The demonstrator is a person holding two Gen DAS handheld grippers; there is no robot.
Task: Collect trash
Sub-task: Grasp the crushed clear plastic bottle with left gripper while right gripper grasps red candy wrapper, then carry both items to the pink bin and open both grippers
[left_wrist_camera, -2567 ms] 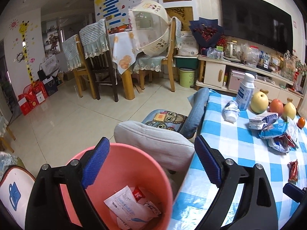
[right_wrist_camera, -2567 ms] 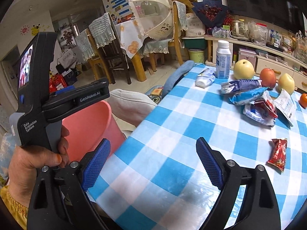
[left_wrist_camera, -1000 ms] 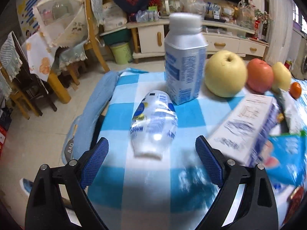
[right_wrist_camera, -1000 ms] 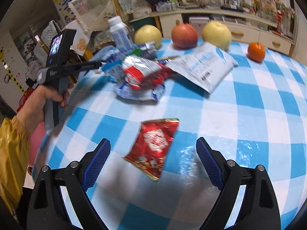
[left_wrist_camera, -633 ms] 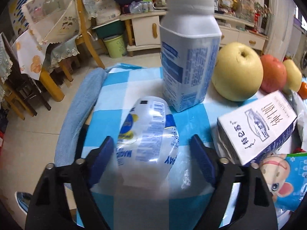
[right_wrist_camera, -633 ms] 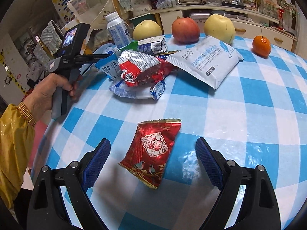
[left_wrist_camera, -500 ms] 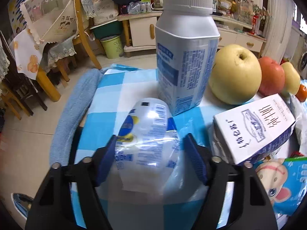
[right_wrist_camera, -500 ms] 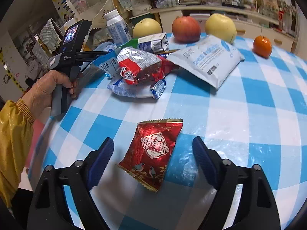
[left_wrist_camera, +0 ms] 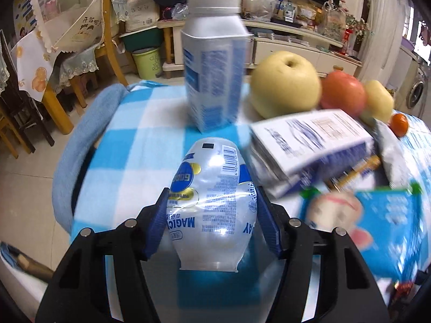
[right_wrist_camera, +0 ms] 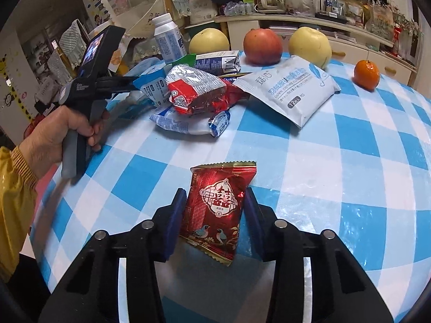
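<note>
the clear bottle between my left fingers reads "magic" upside down, barcode starting 6 9079. the white pouch says "down clothes" something and "12". red snack packet has a big 囍. the rest is too blurry to read.

Landmark: the upright milk bottle at the table's far left corner. Right beside it stand a pale pear, a red apple and a second pear in an unbroken row, closing the far edge. Just in front and right of the bottle, a carton and a heap of wrappers block passage. Left of the bottle the checked tablecloth lies bare to the edge. Well in front of the bottle and right of the heap, open cloth surrounds one white pouch
</note>
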